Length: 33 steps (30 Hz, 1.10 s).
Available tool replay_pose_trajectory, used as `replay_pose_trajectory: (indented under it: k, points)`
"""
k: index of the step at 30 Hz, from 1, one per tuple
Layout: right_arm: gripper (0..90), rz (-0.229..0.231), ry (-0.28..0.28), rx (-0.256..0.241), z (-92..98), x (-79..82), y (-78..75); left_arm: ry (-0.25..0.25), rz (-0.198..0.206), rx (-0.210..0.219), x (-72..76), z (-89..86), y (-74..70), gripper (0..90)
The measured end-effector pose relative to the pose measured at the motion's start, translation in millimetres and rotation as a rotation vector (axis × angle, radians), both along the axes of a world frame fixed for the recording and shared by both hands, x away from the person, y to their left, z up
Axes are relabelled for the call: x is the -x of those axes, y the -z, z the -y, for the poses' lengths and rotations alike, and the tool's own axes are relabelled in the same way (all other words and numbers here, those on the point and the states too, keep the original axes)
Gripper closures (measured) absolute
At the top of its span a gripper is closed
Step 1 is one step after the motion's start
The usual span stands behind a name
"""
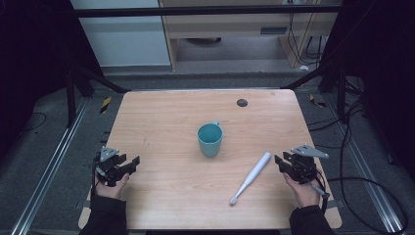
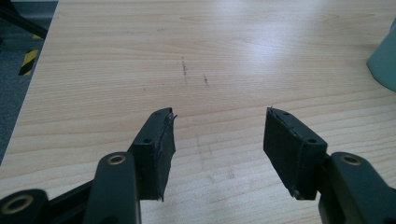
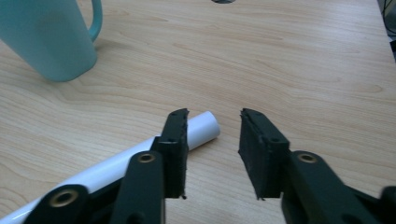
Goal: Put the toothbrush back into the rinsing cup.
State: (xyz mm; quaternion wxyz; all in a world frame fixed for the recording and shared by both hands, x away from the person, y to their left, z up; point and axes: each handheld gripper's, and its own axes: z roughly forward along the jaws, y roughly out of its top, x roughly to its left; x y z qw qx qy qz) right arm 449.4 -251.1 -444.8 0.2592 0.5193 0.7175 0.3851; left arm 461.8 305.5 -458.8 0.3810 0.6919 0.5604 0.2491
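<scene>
Both claws gape empty: the white toothbrush [image 1: 251,177] lies just beside the right claw [image 1: 279,160], left claw [image 1: 133,163] well apart.

No readable text, labels, brands, numbers or signs on anything.

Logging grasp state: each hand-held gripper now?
Left hand-held gripper: open, empty.
Right hand-held gripper: open, empty; toothbrush beside one jaw.
</scene>
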Motion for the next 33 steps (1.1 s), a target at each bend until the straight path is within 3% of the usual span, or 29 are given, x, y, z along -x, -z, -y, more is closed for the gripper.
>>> replay_pose_trajectory:
  k: [12, 20, 33]
  points:
    - [89.7, -0.044, -0.046, 0.059, -23.8, -21.6, -1.5, 0.007, -0.007, 0.001, -0.2, 0.9, 0.4, 41.9]
    - [90.0, -0.065, -0.06, 0.062, -28.6, -40.6, 1.4, 0.014, -0.008, -0.01, -0.7, 2.1, 0.2, 42.5]
    - [90.0, -0.119, -0.063, 0.095, -35.9, -66.2, 25.7, 0.021, -0.011, -0.027, -1.0, 3.0, 0.0, 43.0]
